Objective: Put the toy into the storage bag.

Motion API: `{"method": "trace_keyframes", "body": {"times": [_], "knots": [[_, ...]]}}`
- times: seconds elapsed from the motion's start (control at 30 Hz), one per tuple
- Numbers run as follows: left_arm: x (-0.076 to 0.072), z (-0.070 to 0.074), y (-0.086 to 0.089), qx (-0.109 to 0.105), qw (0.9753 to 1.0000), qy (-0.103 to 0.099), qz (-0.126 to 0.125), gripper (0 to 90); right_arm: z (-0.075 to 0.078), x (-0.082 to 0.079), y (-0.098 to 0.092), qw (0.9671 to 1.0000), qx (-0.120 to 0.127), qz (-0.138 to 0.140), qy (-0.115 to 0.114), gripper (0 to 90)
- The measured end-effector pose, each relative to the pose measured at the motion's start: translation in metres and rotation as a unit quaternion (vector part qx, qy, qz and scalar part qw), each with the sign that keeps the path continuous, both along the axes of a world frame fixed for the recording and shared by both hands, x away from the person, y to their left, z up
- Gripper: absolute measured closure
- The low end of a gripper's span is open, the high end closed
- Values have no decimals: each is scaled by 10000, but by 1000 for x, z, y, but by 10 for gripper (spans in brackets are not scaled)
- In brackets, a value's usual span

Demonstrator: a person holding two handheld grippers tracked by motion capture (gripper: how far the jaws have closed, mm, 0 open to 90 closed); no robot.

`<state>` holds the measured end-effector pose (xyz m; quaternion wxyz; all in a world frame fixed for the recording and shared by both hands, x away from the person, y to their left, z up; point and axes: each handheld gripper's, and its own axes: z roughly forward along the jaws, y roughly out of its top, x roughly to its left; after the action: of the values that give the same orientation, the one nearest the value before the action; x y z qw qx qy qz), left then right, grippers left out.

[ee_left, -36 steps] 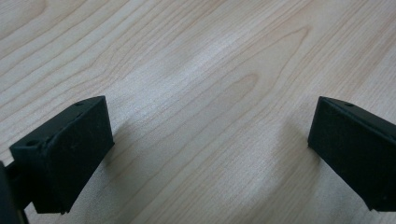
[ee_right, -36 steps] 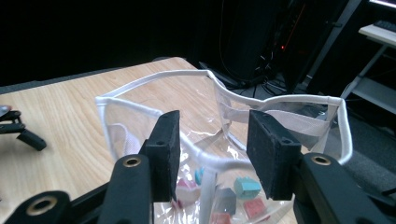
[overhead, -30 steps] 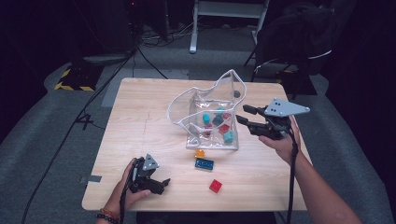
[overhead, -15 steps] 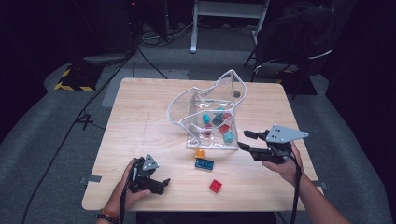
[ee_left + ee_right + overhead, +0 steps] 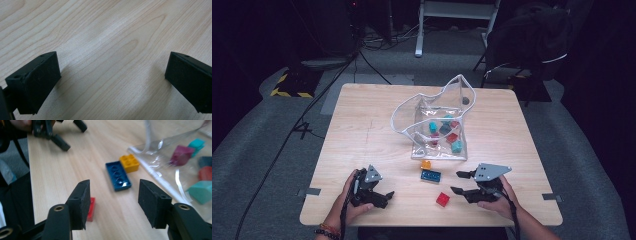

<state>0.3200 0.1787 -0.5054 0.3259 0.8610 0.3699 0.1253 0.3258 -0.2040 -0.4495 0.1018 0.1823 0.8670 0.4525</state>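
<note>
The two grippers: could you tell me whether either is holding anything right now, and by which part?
Nothing is held. The right gripper is open, with the red brick lying just beyond its jaws. The left gripper is open over bare table.

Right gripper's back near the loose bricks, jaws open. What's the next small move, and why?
Probably ease the right gripper forward and slightly toward the red brick, then close on it. Its jaws stand open and empty, and that brick lies nearest, beside one jaw in the right gripper view. The blue brick and yellow brick lie farther off, by the clear bag.
</note>
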Motion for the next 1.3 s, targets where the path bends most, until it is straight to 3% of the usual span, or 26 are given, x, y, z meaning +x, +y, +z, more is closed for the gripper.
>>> {"method": "trace_keyframes", "body": {"times": [0.33,0.5,0.63,0.77,1.03,1.1,1.3], "knots": [[0,0,0,1,10000,0,0,2,-33,-14,19,9987,-185,326,347,374],[0,0,0,1,10000,-2,0,2,-46,-17,29,9981,-373,360,341,371],[0,0,0,1,10000,-1,-1,2,-54,-17,35,9979,-504,321,246,427],[0,0,0,2,10000,-1,0,2,-54,-17,35,9985,-448,266,172,585],[0,0,0,0,10000,0,0,2,-50,-15,28,9991,-363,161,159,592],[0,0,0,0,10000,-1,-1,2,-46,-12,23,9993,-262,114,222,591],[0,0,0,-1,10000,0,0,2,-27,-2,4,9998,-75,-137,104,592]]}}
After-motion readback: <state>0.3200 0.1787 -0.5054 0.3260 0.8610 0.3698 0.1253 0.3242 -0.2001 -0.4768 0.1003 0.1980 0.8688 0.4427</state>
